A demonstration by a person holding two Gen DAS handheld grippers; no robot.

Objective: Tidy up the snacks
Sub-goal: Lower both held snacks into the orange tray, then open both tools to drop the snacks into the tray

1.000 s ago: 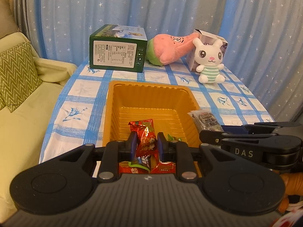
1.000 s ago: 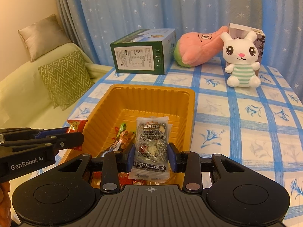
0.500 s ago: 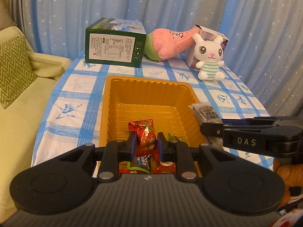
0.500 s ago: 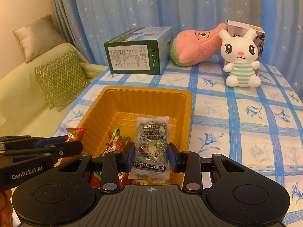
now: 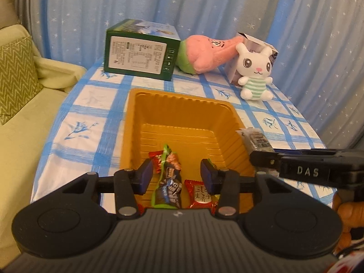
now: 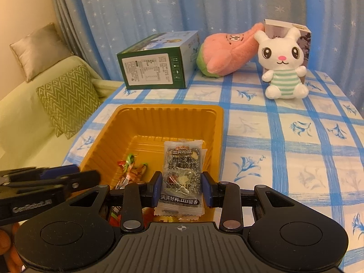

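now the left tool point(image 5: 175, 177) has just been opening, its jaws apart over loose snacks point(image 5: 169, 182) in the orange tray point(image 5: 182, 104) on the counter point(image 6: 284, 136), and the right tool point(image 6: 182, 187) at 3 o'clock is clamped on a grey snack pack point(image 6: 183, 170).

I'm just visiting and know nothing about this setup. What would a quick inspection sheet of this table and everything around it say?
Surface: table under a blue-checked cloth.
Job's things: orange tray holding wrapped snacks; grey snack packet.
Clutter: green box, pink plush, rabbit plush, small carton behind it.
Grippers: left hand-held gripper open over the tray, jaws just opened, gripping nothing; right hand-held gripper clamps the grey packet.
Cables: nothing seen.
Surroundings: starry blue curtain, sofa with cushions.
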